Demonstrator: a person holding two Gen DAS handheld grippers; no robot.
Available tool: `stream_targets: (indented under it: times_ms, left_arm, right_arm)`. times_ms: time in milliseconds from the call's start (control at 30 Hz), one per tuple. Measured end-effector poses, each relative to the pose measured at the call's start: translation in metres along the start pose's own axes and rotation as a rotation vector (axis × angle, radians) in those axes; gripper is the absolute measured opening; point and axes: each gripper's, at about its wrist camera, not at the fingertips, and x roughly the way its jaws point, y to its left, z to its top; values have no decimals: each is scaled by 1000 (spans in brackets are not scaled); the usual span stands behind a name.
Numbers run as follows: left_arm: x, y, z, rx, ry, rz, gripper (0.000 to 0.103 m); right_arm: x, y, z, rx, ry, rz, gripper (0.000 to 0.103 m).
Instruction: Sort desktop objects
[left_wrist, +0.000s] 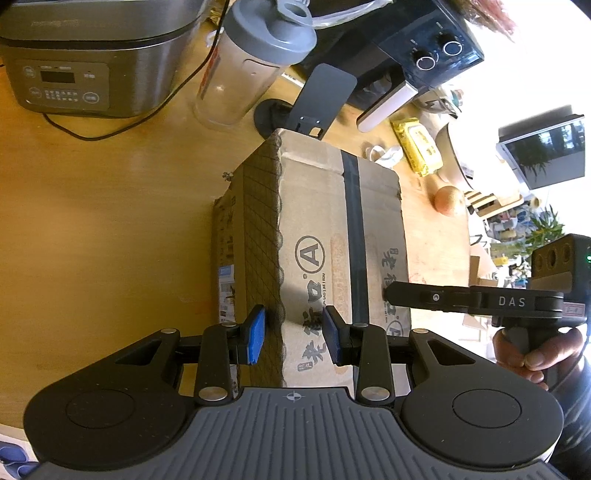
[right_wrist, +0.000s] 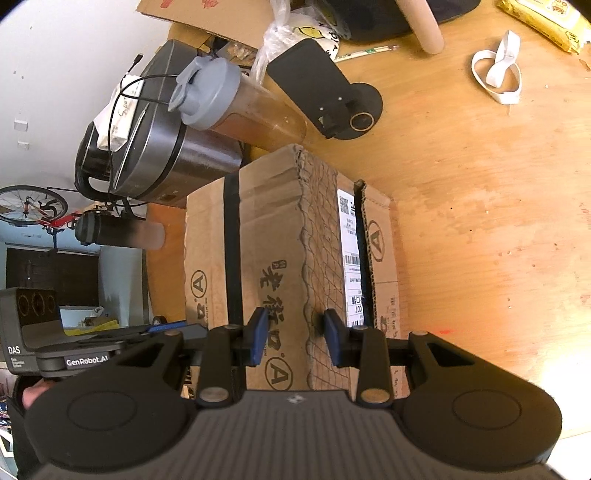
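Observation:
A brown cardboard box (left_wrist: 317, 221) with black tape and a printed "A" mark stands on the wooden table (left_wrist: 92, 221). My left gripper (left_wrist: 293, 338) is open, its blue pads straddling the box's near upper edge. The right gripper's arm (left_wrist: 461, 299) reaches the box's right face in this view. In the right wrist view the same box (right_wrist: 273, 240) carries a white shipping label. My right gripper (right_wrist: 295, 338) is open, its pads either side of the box's upper edge. The left gripper body (right_wrist: 55, 343) shows at the left.
A steel cooker (left_wrist: 74, 59), a grey-lidded shaker bottle (left_wrist: 251, 62), a black phone stand (left_wrist: 314, 99) and a black oven (left_wrist: 413, 48) stand behind the box. A yellow wipes pack (left_wrist: 417, 146) and an orange (left_wrist: 448, 199) lie to the right. A white strap (right_wrist: 498, 70) lies on the table.

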Motion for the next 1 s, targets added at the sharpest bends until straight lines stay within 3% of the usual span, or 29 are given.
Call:
stream_targets:
  times_ms: [1000]
  left_arm:
    - [11,9,-1,-28,-2,-11,32]
  right_arm:
    - [7,-12,0,-14,-5,28,36]
